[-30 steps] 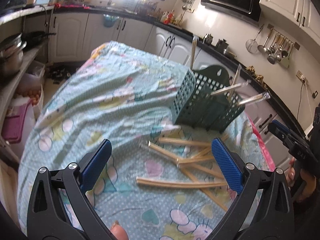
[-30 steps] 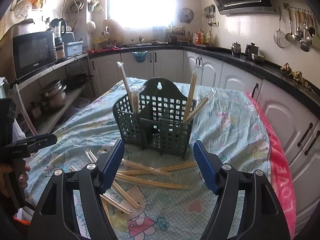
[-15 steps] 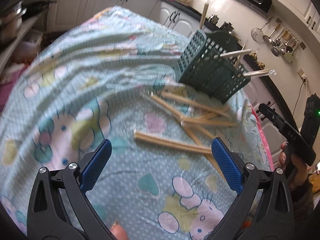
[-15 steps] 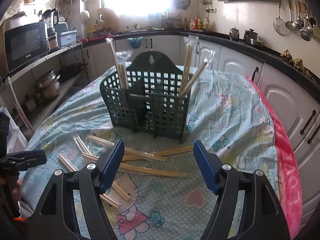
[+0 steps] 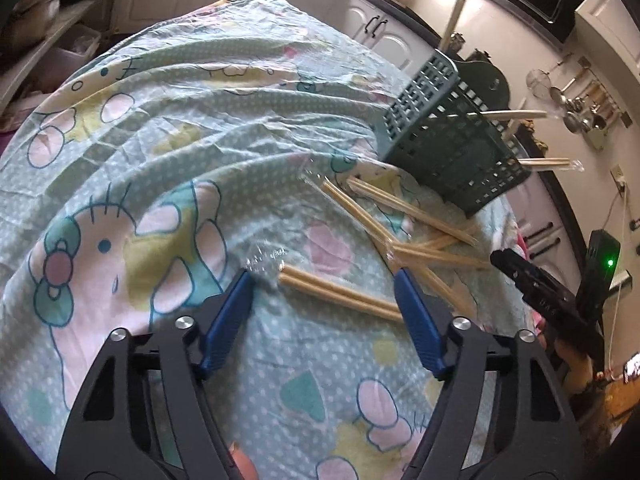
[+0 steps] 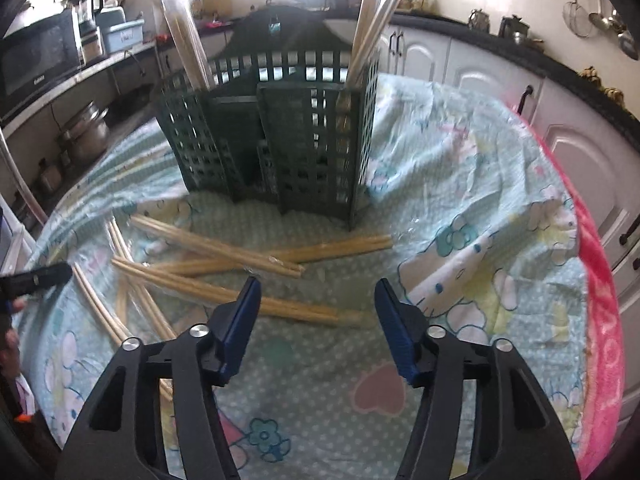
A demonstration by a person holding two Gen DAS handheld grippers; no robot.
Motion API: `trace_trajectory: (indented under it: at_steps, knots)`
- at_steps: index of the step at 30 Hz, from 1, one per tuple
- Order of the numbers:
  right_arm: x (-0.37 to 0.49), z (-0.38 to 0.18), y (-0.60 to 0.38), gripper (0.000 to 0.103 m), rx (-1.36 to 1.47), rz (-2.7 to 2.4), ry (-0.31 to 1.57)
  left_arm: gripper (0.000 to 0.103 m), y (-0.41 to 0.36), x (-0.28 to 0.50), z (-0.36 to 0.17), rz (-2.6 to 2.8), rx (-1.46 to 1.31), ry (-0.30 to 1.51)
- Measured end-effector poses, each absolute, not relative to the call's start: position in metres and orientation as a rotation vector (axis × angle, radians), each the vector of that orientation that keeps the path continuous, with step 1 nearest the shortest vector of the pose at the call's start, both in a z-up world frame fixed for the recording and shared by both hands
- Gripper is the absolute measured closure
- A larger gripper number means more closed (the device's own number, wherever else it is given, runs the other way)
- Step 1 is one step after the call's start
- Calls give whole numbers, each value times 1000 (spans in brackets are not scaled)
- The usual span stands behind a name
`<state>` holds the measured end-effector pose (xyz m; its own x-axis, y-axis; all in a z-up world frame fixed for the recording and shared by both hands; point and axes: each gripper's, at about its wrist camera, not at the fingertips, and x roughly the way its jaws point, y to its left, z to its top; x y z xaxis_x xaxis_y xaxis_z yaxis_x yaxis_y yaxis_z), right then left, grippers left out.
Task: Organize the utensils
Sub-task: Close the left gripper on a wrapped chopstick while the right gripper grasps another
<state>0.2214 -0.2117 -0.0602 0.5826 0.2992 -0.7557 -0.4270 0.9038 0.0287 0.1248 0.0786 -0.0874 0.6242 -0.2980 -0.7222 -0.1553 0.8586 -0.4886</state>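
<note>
Now both tongs half-open, jaws just been closing, nothing gripped. Left tongs (image 5: pixel 324 292) straddle wrapped chopstick pair (image 5: pixel 340 293); right tongs (image 6: pixel 318 292) over another pair (image 6: pixel 240 294), lined up for pickup. Green utensil basket (image 6: pixel 276 128) just beyond, awaiting them.

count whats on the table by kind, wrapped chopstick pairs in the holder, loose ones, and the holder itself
Wrapped wooden chopstick pairs standing in the holder: 4
Wrapped wooden chopstick pairs loose on the cartoon-print cloth: 6 at least, as the pile overlaps
Dark green slotted plastic holder: 1
Total: 11 at least
</note>
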Motion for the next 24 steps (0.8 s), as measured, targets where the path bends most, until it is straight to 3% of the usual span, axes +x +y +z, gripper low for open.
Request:
trace_trajectory:
  at_steps: [6, 10, 16, 24]
  knots:
    - [232, -72, -205, 56, -217, 463, 873, 48, 79, 136, -87, -34, -538, 906]
    - [235, -76, -202, 65, -257, 492, 875, 56, 79, 142, -87, -2, -511, 911]
    - [240, -79, -199, 86, -276, 513, 888, 66, 82, 149, -89, 33, -490, 914]
    - [241, -80, -200, 100, -281, 513, 867, 78, 86, 151, -90, 58, -479, 910]
